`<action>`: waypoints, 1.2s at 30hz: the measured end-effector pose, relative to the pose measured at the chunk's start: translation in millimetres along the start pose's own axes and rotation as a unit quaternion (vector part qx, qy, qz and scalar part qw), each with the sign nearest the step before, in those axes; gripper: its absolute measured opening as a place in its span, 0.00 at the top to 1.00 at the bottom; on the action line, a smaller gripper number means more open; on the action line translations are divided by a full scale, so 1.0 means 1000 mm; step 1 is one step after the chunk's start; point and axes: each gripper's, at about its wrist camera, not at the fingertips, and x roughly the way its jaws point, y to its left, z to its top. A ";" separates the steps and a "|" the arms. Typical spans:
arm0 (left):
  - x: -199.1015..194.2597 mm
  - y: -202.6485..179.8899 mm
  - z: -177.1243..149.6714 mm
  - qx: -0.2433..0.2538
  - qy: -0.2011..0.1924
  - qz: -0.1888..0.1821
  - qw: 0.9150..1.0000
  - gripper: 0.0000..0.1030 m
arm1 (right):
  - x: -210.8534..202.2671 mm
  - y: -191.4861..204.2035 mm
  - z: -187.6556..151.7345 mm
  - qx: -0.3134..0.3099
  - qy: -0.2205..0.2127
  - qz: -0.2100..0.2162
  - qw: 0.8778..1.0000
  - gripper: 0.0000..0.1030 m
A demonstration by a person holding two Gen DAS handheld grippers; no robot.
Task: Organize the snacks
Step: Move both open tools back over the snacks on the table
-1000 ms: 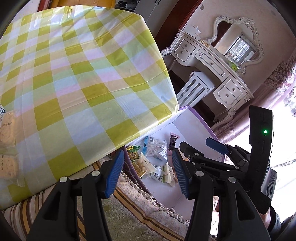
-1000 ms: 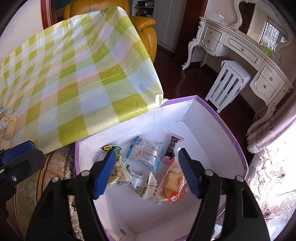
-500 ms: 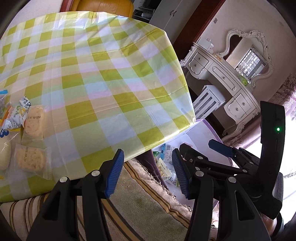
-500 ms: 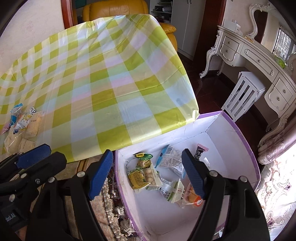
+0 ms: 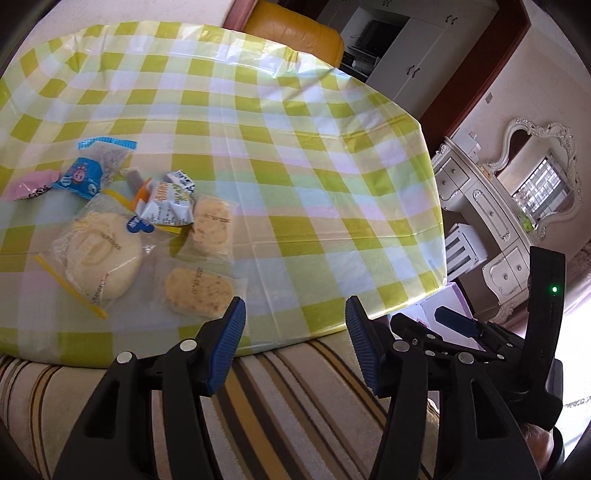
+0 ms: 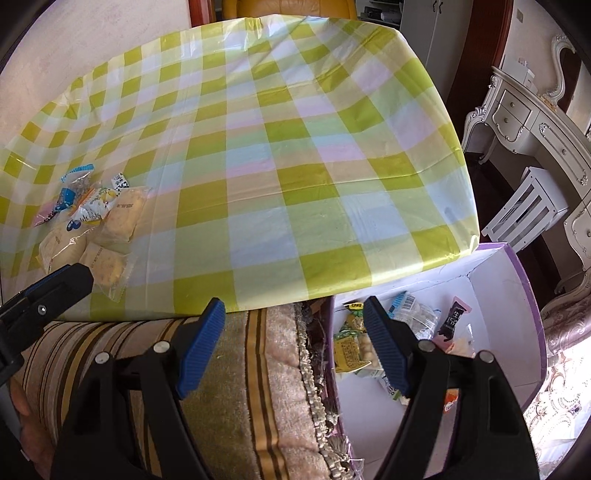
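Observation:
Several wrapped snacks (image 5: 99, 254) lie in a pile at the left of the green-checked tablecloth (image 5: 314, 184); an oval biscuit pack (image 5: 199, 291) is nearest. My left gripper (image 5: 295, 306) hovers over the table's near edge, just right of that pack, with its jaws opening and nothing between them. My right gripper (image 6: 293, 305) hangs over the table edge beside the purple box (image 6: 498, 295); its jaws are opening and hold nothing. In the box lie several snacks, among them a yellow packet (image 6: 347, 347) and a black one (image 6: 452, 321). The snack pile (image 6: 92, 221) shows far left.
A striped cushion (image 6: 240, 387) with a fringe runs under the table's near edge. A white dressing table with a mirror (image 5: 498, 206) and a white stool (image 6: 524, 210) stand to the right. An orange armchair (image 5: 291, 33) is behind the table.
Both views have swung left, away from the box and toward the table. The snack pile has come into the left wrist view. The right jaws have widened a little.

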 end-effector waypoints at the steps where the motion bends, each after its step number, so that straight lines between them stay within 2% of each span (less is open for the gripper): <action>1: -0.004 0.006 0.000 -0.005 -0.005 0.005 1.000 0.47 | 0.000 0.004 0.000 -0.005 0.001 0.004 1.000 0.25; 11: -0.048 0.072 0.002 -0.060 -0.050 0.079 0.994 0.23 | 0.011 0.059 0.003 -0.077 0.013 0.050 0.996 0.25; 16: -0.053 0.095 0.009 -0.053 -0.041 0.117 0.991 0.15 | 0.020 0.089 0.005 -0.128 0.023 0.073 0.989 0.25; 20: -0.048 0.111 0.016 -0.047 -0.022 0.139 0.989 0.13 | 0.026 0.114 0.006 -0.168 0.028 0.089 0.981 0.25; 25: -0.031 0.117 0.023 -0.022 0.010 0.155 0.988 0.12 | 0.035 0.138 0.011 -0.202 0.025 0.090 0.975 0.25; 28: -0.017 0.113 0.029 0.013 0.033 0.158 0.987 0.12 | 0.041 0.148 0.016 -0.215 0.024 0.093 0.972 0.25; 32: -0.003 0.104 0.037 0.073 0.040 0.181 0.980 0.11 | 0.049 0.159 0.018 -0.235 0.028 0.095 0.967 0.25; 36: 0.015 0.107 0.043 0.098 0.059 0.181 0.977 0.11 | 0.055 0.167 0.020 -0.246 0.031 0.099 0.964 0.25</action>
